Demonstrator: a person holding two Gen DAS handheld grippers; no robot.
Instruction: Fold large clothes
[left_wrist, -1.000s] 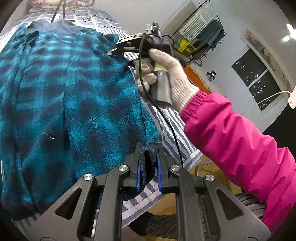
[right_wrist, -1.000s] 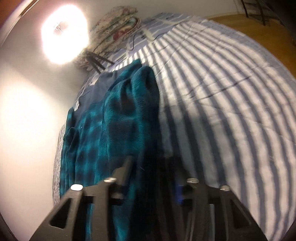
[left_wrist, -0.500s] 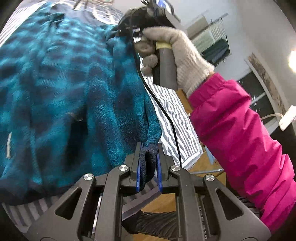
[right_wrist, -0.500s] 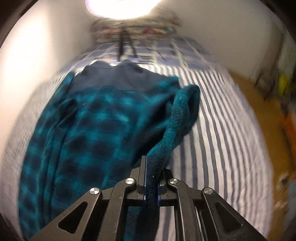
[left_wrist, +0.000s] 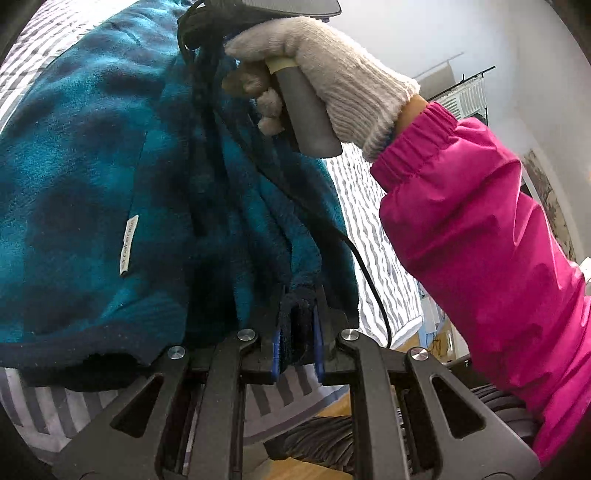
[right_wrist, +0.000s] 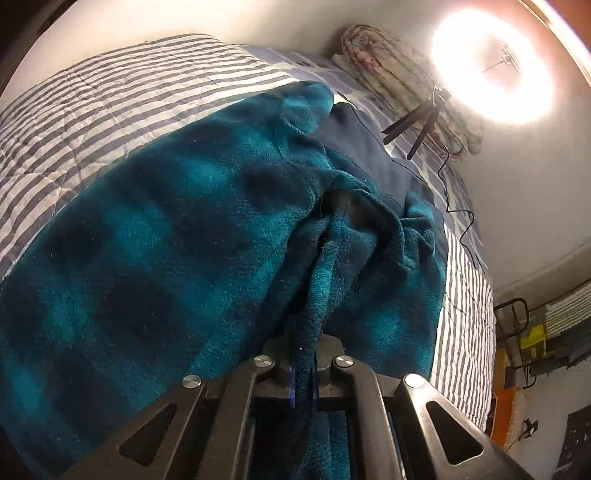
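Note:
A large teal and navy checked fleece garment (left_wrist: 92, 184) lies on a grey-and-white striped bed cover (right_wrist: 92, 92). My left gripper (left_wrist: 297, 339) is shut on its dark navy hem near the bed's edge. My right gripper (right_wrist: 303, 373) is shut on a teal edge of the same garment (right_wrist: 166, 240), lifting it into a ridge. In the left wrist view the gloved right hand (left_wrist: 332, 85) holds the right gripper's handle just above the fleece. A white label (left_wrist: 128, 245) shows on the cloth.
A bright ring light on a tripod (right_wrist: 491, 70) and folded bedding (right_wrist: 391, 70) sit at the head of the bed. A black cable (right_wrist: 461, 221) runs over the cover. Clothes rack and boxes (right_wrist: 535, 332) stand beside the bed. Wooden floor (left_wrist: 332, 406) lies below the bed edge.
Both grippers have carried the held edge across the garment, folding it over. The right hand has come much closer to the left gripper. The right wrist view has swung round.

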